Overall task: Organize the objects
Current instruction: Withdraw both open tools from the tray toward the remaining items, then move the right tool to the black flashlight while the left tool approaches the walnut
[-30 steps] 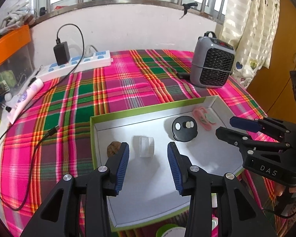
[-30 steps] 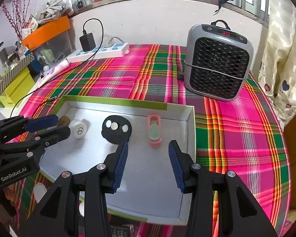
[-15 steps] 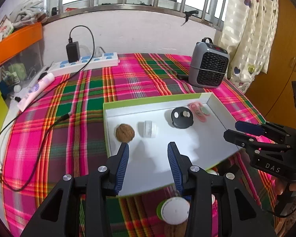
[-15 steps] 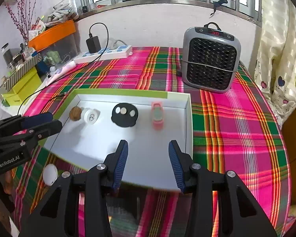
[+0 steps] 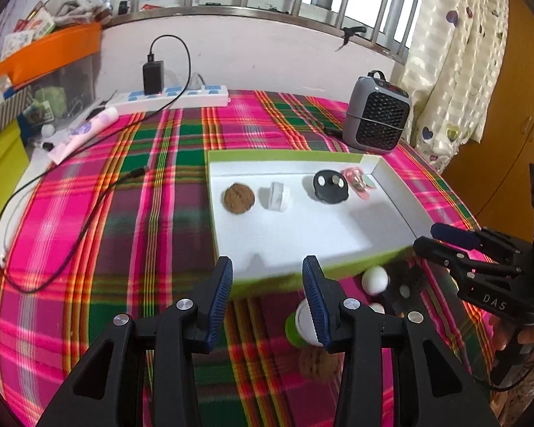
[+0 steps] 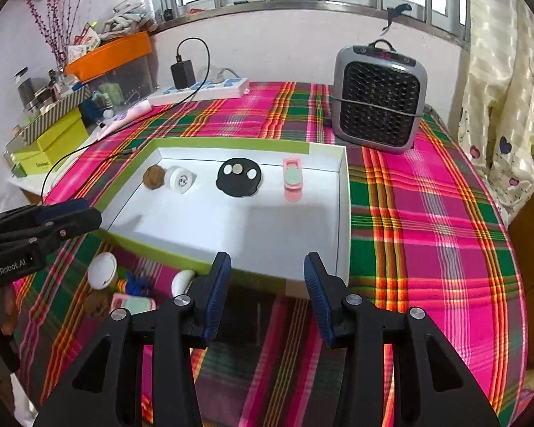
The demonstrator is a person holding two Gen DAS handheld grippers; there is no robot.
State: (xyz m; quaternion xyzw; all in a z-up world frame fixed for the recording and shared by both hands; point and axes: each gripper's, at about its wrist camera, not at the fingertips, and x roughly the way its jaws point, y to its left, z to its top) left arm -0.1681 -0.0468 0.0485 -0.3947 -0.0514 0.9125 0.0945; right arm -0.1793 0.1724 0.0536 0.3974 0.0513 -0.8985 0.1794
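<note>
Roughly half done: walnut [image 5: 239, 197], white cap [image 5: 279, 196], black disc [image 5: 330, 186], pink clip [image 5: 359, 182] lined up in the tray [image 5: 391, 185] beyond both jaws. Leftovers [image 6: 103, 271] loose near left gripper [image 5: 267, 297]; right gripper [image 6: 267, 290] too gapes empty.

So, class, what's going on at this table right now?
A person holds two grippers over a plaid table, sorting small objects into a white tray. Lined up in it are a walnut, a white cap, a black disc and a pink case. The left gripper and right gripper are empty, jaws open, near loose items beside the tray.
</note>
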